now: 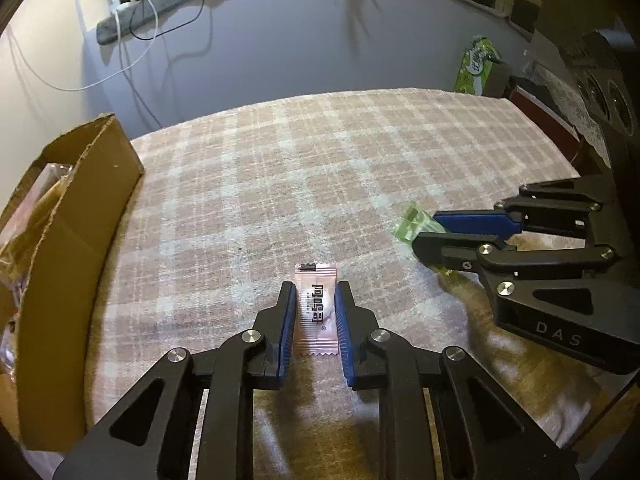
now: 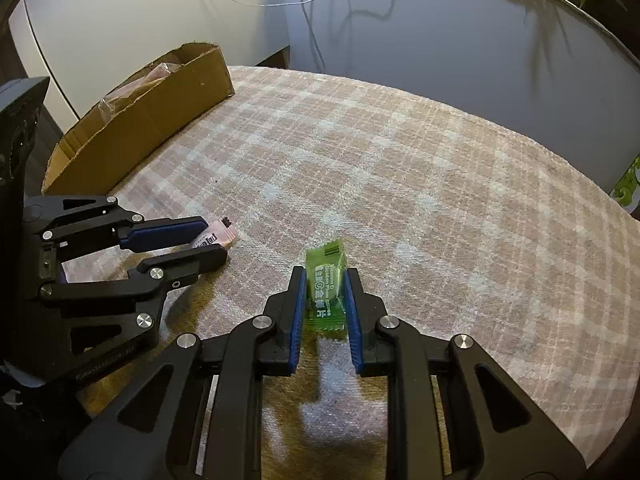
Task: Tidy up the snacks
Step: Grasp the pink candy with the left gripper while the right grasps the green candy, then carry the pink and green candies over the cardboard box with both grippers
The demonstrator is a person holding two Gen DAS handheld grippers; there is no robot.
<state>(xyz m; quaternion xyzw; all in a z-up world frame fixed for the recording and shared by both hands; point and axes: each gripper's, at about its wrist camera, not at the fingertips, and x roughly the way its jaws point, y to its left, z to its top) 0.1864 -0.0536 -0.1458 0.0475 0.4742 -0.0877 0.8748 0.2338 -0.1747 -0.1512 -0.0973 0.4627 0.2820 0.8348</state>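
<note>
Grippers pinch my last two loose sweets: left gripper holds pink sweet, right gripper green sweet; box, upper left, awaits both.

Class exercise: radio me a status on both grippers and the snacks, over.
Left gripper shut on pink packet. Right gripper shut on green packet. Box far left; path clear.

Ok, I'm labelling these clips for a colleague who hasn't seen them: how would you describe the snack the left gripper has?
Start at the checked cloth with the cardboard box at its left edge. The left gripper is shut on a small pink sachet with dark lettering. Its only neighbour, the green sachet in the right gripper, differs by colour.
</note>
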